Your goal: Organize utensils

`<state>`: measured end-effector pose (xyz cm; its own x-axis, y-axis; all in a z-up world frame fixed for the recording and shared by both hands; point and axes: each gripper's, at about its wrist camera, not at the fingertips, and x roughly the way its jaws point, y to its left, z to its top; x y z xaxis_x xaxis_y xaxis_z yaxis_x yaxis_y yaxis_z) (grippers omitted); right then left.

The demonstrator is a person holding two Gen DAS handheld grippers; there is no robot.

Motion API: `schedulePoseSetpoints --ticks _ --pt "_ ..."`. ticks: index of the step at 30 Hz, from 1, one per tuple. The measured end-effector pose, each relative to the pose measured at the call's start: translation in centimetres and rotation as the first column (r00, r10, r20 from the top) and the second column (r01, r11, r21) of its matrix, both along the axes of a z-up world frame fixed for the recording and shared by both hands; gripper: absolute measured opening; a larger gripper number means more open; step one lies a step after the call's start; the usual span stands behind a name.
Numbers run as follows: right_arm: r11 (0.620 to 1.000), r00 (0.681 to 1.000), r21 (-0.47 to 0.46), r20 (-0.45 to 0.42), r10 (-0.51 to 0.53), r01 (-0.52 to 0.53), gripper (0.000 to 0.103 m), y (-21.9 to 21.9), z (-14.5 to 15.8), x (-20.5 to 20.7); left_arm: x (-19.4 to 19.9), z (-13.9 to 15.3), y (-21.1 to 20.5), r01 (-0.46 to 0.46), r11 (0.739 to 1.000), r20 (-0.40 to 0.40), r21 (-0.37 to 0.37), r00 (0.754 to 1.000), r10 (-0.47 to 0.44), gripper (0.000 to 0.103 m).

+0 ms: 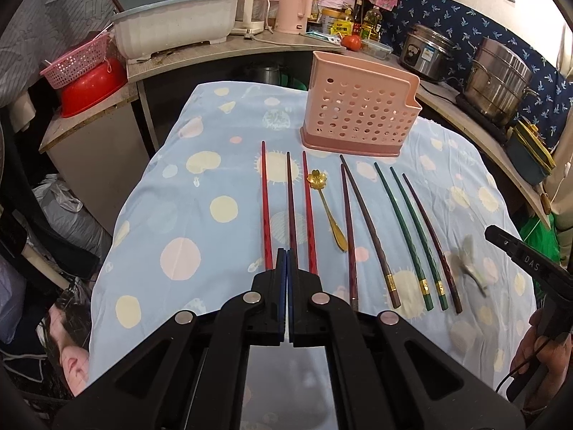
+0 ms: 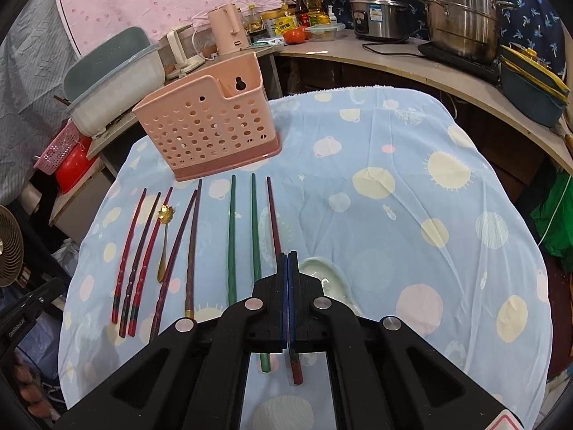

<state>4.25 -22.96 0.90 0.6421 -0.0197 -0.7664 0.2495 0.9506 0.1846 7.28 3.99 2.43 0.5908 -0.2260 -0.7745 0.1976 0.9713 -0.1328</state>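
Both grippers are up over the near edge of the counter, and both are empty. The left gripper [image 1: 287,251] has its jaws pressed together with nothing between them, its tips hovering over the near ends of the red chopsticks [image 1: 265,208]; the right gripper [image 2: 288,254] is likewise closed on nothing, hanging above the near end of a dark red chopstick [image 2: 273,215], with a pale green ceramic spoon [image 2: 331,281] just to its right. Moving outward, the whole set lies in a tidy row on the planet-print cloth [image 2: 394,186]: three reddish sticks on the left, then a gold flower-headed spoon [image 1: 327,208], two dark purple-brown chopsticks [image 1: 361,211], and a pair of green chopsticks [image 1: 404,222] with gold bands, before that last dark one at the right. Beyond their far tips, well clear of both grippers, stands the pink perforated utensil holder [image 1: 358,107], upright, and as far as its holes and open top show, nothing is in it yet. So by my reading the sorting has not begun: every piece is on the cloth, and each one has to go into that holder.
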Motion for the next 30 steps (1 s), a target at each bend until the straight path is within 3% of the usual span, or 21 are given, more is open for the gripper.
schedulePoseSetpoints --ticks 3,7,8,19,24,30 --pt "0.999 0.999 0.035 -0.034 0.006 -0.005 0.002 -0.3 -0.8 0.2 0.1 -0.3 -0.2 0.003 1.0 -0.007 0.003 1.0 -0.003 0.0" --pt "0.998 0.997 0.062 -0.067 -0.025 0.029 0.03 -1.1 -2.1 0.1 0.4 -0.8 -0.6 0.007 1.0 -0.017 0.02 1.0 -0.007 0.0" --pt "0.998 0.997 0.061 -0.068 -0.03 0.035 0.032 -1.3 -2.3 -0.1 0.4 -1.0 -0.6 0.008 1.0 -0.02 0.021 1.0 -0.008 0.0" --pt "0.996 0.989 0.076 -0.141 -0.039 0.05 0.032 -2.4 -4.9 -3.4 0.3 -2.0 -1.3 0.02 0.999 -0.041 0.035 0.999 -0.019 0.0" --pt "0.999 0.992 0.014 -0.117 -0.044 0.046 0.032 -2.6 -4.5 -3.1 -0.1 -2.0 -1.6 0.026 0.999 -0.044 0.039 0.999 -0.024 0.0" --pt "1.0 0.988 -0.022 -0.154 -0.006 0.003 0.032 -3.8 -5.7 -2.7 -0.1 -2.4 -1.5 0.021 0.999 -0.051 0.049 0.999 -0.018 0.0"
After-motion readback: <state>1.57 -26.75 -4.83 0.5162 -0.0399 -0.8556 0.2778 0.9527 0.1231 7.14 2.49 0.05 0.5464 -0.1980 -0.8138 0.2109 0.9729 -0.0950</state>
